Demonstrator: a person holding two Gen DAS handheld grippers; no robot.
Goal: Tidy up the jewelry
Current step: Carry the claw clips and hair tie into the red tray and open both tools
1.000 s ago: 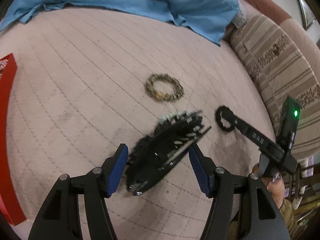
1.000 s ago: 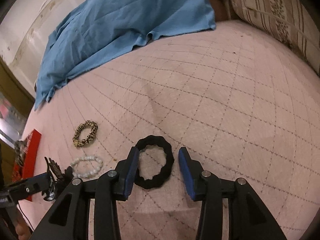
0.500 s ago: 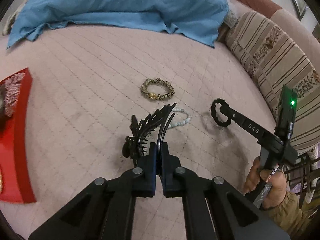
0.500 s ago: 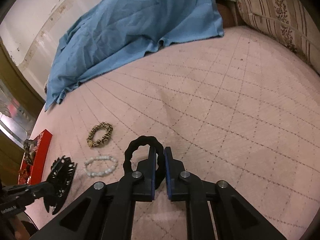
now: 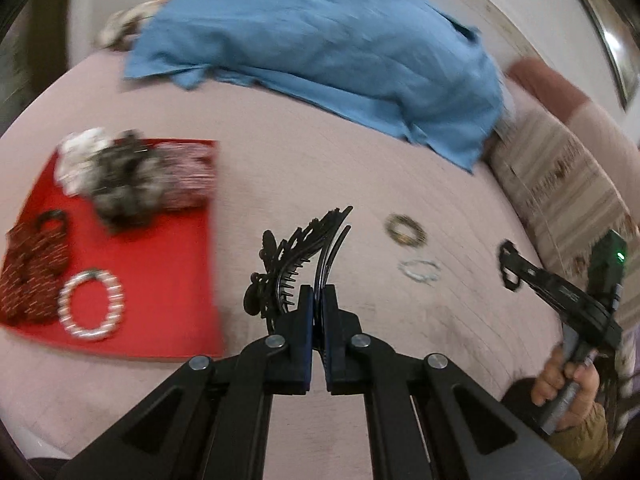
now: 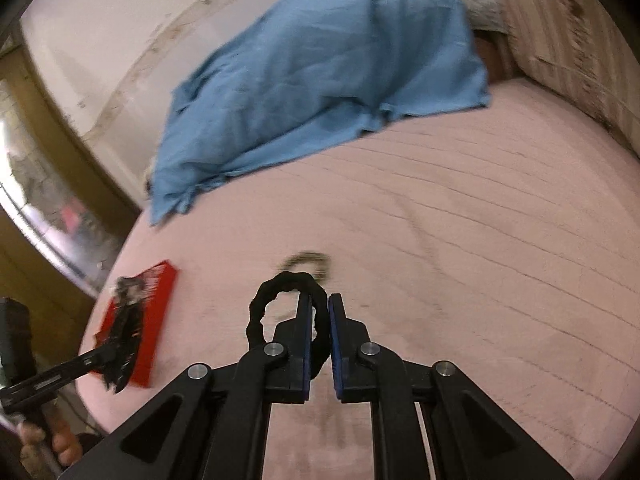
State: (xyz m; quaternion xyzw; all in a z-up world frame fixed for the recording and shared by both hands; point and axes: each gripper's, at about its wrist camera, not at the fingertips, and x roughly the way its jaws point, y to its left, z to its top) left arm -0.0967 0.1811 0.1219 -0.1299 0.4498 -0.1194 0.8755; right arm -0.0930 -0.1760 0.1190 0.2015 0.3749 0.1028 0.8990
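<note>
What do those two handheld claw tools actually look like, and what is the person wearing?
Each is matte black plastic: two angular arms with triangular cut-outs and silver rivets, ending in flat fingers faced with blue pads. Seen from the left gripper, the right gripper has small white lettering on its long arm, a boxy black body with a green light and a grey handle. The hand shows an olive-brown sleeve cuff.

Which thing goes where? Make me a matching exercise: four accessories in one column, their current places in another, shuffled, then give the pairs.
1. black hair clip
2. black scrunchie
3. white bead bracelet
4. silver bangle

A. lying on the red tray
B. clamped in the right gripper
C. lying on the pink quilted cover
D. clamped in the left gripper

Pairs: 1-D, 2-B, 3-C, 4-A
</note>
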